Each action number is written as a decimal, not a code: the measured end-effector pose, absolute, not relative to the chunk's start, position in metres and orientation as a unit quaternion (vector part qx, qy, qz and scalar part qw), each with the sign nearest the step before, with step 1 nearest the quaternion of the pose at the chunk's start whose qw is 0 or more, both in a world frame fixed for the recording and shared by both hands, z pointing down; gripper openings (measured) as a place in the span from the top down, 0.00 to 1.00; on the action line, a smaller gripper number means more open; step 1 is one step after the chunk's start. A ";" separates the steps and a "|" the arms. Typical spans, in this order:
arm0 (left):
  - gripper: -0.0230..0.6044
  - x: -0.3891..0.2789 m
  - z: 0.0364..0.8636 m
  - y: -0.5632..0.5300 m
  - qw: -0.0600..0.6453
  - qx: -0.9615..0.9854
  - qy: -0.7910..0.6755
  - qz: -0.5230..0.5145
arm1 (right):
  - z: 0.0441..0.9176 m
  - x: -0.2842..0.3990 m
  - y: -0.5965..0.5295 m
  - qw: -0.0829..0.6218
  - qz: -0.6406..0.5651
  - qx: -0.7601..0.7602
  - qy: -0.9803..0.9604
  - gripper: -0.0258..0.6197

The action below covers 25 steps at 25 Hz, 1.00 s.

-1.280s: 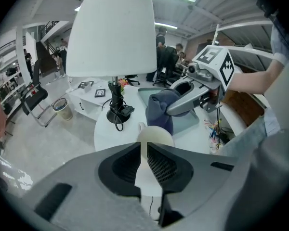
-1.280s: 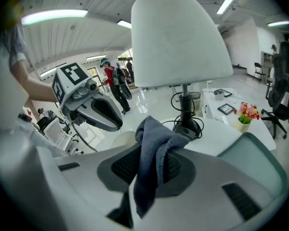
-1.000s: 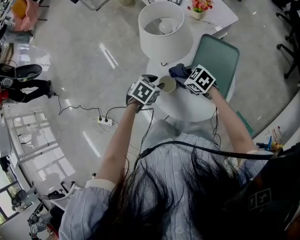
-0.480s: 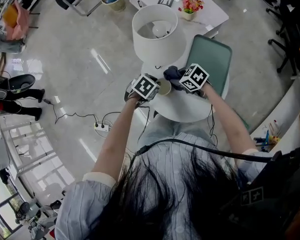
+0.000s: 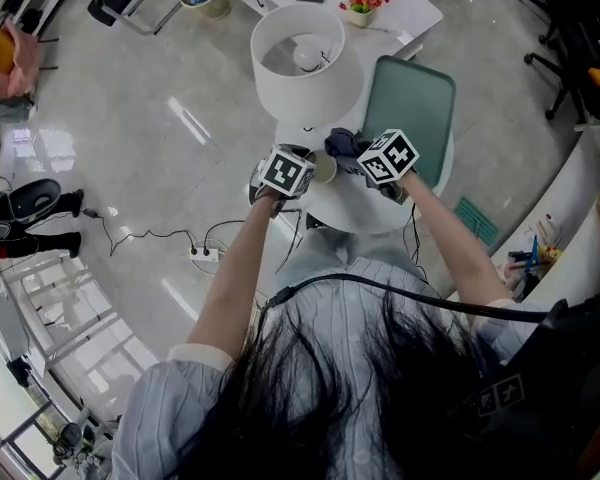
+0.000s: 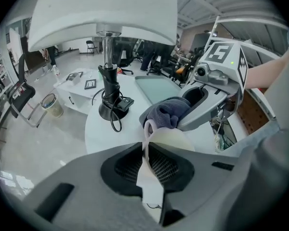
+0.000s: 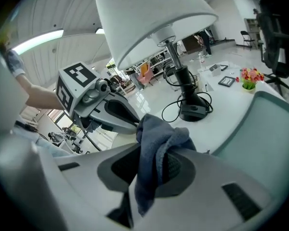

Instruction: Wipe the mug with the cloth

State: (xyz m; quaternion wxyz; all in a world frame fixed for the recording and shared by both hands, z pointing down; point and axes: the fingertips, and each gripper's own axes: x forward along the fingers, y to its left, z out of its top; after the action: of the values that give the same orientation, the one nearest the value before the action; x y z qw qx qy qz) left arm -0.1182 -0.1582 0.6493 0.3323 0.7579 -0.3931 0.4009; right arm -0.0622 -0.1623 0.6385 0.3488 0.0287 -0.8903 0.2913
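Clamping the mug (image 6: 173, 139) by its wall, the left gripper (image 6: 146, 150) has just been closing its fingers. The cream rim now stands pinched between them, with the handle just beyond the fingertips. The right gripper (image 7: 154, 165) holds the blue-grey cloth (image 7: 159, 143) in a narrow pinch: a bunched fold rises past the fingertips and a tail hangs below them. In the left gripper view, the cloth bunch sits at the far side of the mug, beside the handle; firm contact with the wall cannot be confirmed. The round white surface (image 6: 101, 129) lies under both sets of fingers, and the lamp (image 6: 109, 88) stands beyond them.

Progress assessment: both preparatory steps appear complete, with the mug secured and the cloth gripped and brought up to it. Wiping appears to be at its very start. Rubbing the cloth around the wall and rim remains.
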 end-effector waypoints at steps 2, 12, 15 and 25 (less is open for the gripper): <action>0.88 -0.119 0.649 -0.158 0.333 0.757 -0.396 0.400 | 0.638 -0.061 -0.161 0.343 0.298 0.040 -0.890 0.83; 0.88 -0.123 0.647 -0.155 0.354 0.729 -0.440 0.388 | 0.625 -0.054 -0.151 0.290 0.358 0.102 -0.882 0.83; 0.88 -0.125 0.649 -0.151 0.377 0.713 -0.464 0.366 | 0.624 -0.052 -0.146 0.270 0.380 0.119 -0.877 0.83; 0.88 -0.129 0.651 -0.136 0.449 0.667 -0.527 0.277 | 0.623 -0.041 -0.128 0.212 0.432 0.181 -0.858 0.83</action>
State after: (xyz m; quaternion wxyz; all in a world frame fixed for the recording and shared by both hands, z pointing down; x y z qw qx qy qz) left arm -0.1292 -0.1362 0.6507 0.4485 0.6666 -0.5268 0.2774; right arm -0.0411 -0.1283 0.6226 0.2115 0.1806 -0.8577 0.4325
